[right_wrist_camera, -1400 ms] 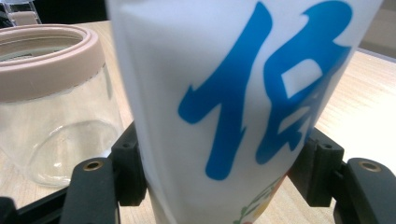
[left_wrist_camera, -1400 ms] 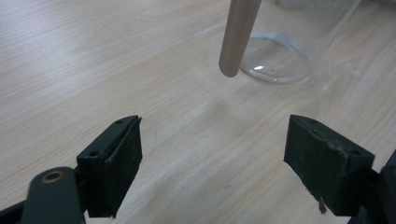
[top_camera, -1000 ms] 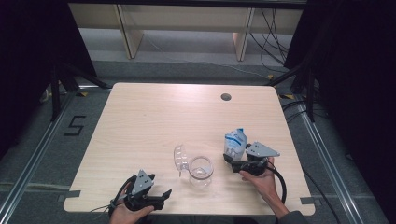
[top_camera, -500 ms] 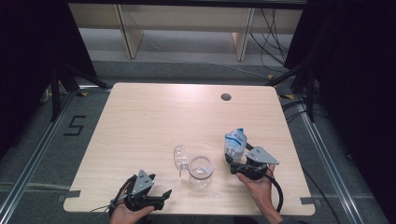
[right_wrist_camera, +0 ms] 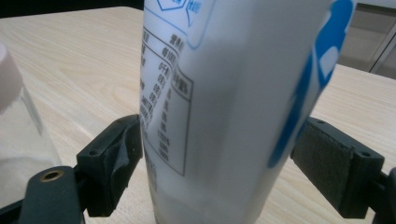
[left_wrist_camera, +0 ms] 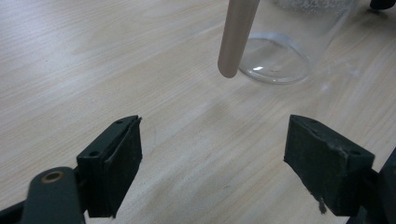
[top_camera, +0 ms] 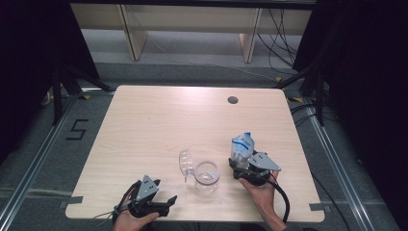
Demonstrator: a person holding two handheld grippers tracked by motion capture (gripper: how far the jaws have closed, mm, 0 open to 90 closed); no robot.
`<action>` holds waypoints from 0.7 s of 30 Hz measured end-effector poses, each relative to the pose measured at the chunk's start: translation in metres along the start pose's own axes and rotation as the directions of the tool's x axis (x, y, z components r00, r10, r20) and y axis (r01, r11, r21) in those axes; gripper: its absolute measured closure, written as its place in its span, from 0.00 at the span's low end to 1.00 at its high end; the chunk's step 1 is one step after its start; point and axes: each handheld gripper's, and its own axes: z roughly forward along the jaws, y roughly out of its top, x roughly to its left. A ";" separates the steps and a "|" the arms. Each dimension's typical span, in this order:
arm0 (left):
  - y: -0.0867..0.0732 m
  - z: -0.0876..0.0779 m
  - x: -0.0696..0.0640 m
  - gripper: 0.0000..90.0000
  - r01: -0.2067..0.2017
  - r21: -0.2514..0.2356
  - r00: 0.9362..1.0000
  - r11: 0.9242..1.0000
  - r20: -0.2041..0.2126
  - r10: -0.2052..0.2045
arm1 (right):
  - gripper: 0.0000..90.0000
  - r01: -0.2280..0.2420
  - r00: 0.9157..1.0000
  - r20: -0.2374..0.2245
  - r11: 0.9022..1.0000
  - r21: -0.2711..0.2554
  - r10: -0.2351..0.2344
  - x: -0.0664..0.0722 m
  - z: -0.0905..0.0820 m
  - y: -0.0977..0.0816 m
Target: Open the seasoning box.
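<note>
Pouch (top_camera: 242,145), white with blue print, stands upright on the worktop (top_camera: 159,120) at the right, just right of the clear glass jar (top_camera: 206,175), whose hinged lid (top_camera: 185,162) hangs open to its left. In the high view the right gripper (top_camera: 246,166) sits against the pouch's base, while the left gripper (top_camera: 159,204) rests near the front edge, well apart from both.

Left gripper view: its fingers (left_wrist_camera: 114,158) stand wide open on nothing, bare wood between them, the jar (left_wrist_camera: 285,42) farther ahead.

Right gripper view: the fingers (right_wrist_camera: 119,154) flank the pouch (right_wrist_camera: 224,93) low down; the left pad looks to touch it, the right one stands just clear, so the grip is not closed. To do this well, I judge, close slowly and low on the body, keeping the pouch upright.

Against the earlier high view, the right hand (top_camera: 262,190) has turned slightly at the pouch; the pouch, jar and left gripper stay put
</note>
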 end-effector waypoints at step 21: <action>0.001 0.002 -0.001 0.21 0.016 0.001 1.000 1.000 0.004 -0.016 | 0.30 -0.010 1.000 0.022 1.000 -0.020 0.010 0.004 0.006 -0.002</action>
